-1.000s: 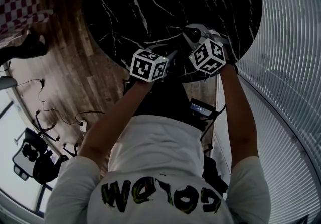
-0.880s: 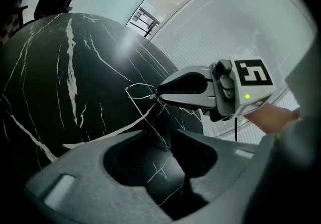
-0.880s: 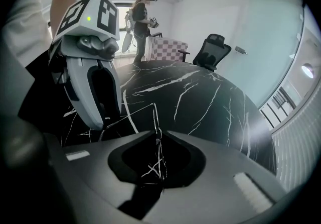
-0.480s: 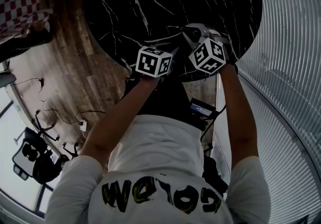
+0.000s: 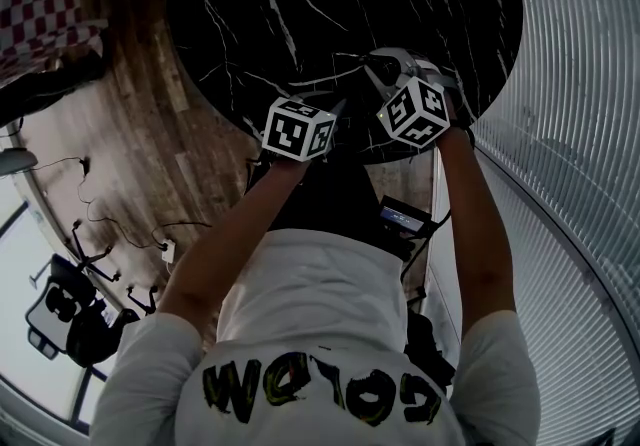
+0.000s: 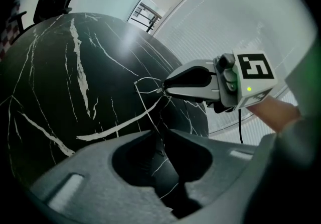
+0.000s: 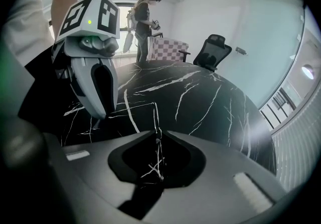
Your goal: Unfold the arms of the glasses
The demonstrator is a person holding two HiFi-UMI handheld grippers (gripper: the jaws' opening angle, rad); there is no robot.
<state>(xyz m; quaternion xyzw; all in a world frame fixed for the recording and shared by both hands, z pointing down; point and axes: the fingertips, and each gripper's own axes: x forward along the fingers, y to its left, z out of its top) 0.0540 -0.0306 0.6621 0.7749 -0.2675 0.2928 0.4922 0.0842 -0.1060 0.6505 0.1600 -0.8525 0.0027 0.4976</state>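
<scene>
The glasses are a thin wire frame held just above the black marble table. My right gripper is shut on the frame near its hinge; in the right gripper view the wire sits pinched between its jaw tips. One thin arm of the glasses runs from the frame down into my left gripper. Its jaws are closing with that arm between them, and a narrow gap still shows. In the head view the two grippers stand close together over the table's near edge.
The round table's edge lies close under the hands, with wooden floor beyond it. A ribbed glass wall curves along the right. An office chair and a standing person are at the table's far side.
My left gripper nudged toward the right gripper and eased back a little. The right gripper and the glasses have kept still.
</scene>
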